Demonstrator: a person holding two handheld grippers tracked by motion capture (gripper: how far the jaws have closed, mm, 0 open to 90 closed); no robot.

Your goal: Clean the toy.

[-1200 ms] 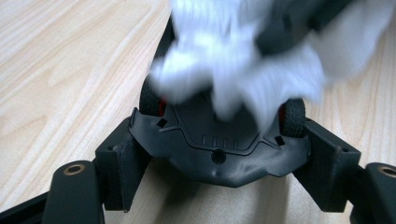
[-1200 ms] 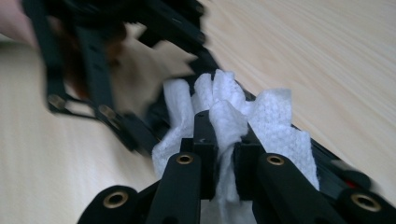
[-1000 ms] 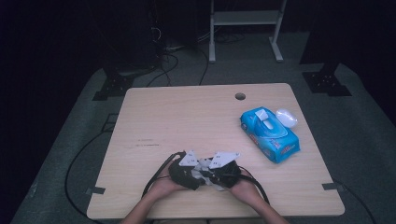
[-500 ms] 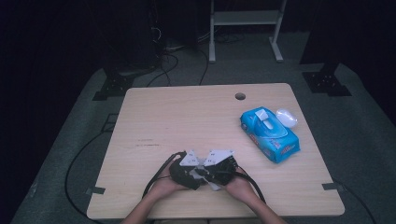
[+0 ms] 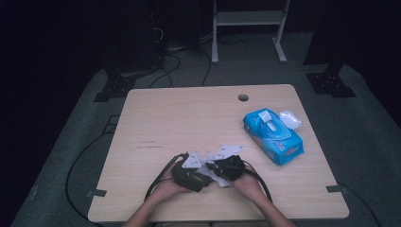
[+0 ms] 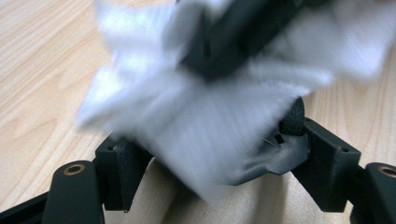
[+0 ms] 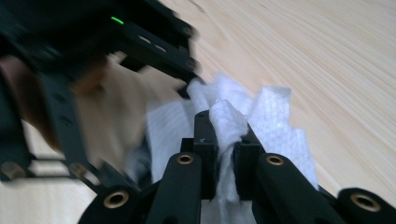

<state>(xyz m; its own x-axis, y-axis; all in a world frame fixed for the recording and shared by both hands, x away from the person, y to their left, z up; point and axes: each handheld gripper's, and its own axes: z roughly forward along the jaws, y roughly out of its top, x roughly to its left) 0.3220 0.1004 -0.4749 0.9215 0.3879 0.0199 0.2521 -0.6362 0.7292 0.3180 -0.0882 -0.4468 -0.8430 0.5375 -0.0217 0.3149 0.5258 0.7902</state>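
At lower centre of the high view, the right tongs (image 7: 224,149) pinch a white wipe (image 7: 275,126) tight — the left tongs (image 6: 210,158) gape around it, above the worktop (image 5: 189,118).

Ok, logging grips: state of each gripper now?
Left gripper: jaws open around the white wipe.
Right gripper: shut on the wipe.

Left tongs (image 5: 204,176) jaws apart, right tongs (image 5: 218,171) clamped, tips meeting
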